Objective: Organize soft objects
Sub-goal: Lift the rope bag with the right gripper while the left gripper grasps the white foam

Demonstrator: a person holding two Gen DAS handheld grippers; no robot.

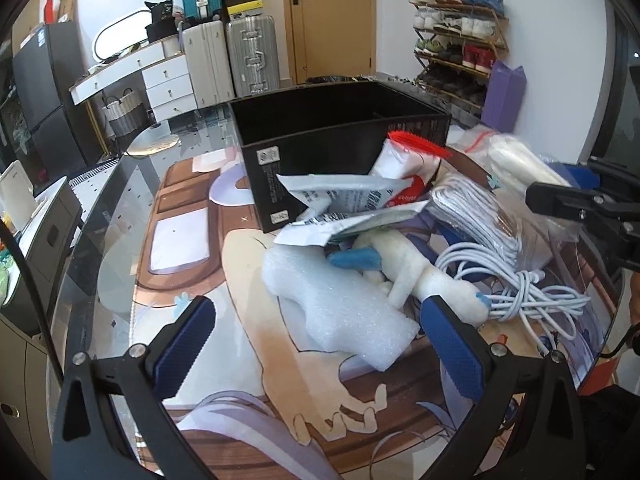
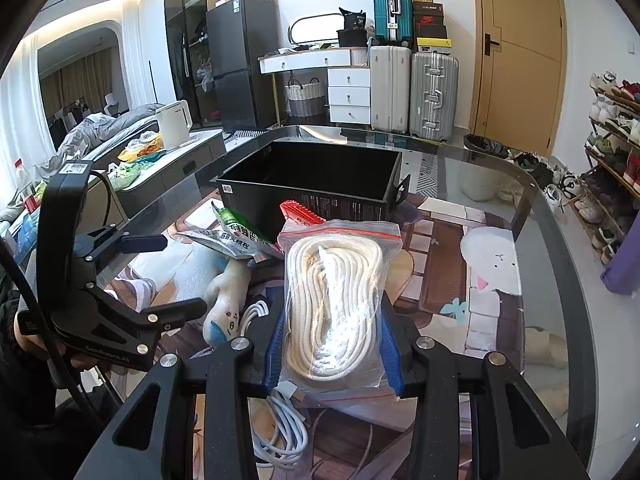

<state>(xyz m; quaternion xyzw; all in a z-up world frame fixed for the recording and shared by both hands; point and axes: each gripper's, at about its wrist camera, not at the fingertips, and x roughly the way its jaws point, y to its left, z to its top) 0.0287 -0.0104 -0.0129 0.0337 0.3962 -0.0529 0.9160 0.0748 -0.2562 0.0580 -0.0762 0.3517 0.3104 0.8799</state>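
Rope bag [image 2: 334, 304] between closed jaws

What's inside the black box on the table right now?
The black box looks empty: only dark inner walls and a divider show. Its near wall hides part of the floor, so something small there can't be ruled out.
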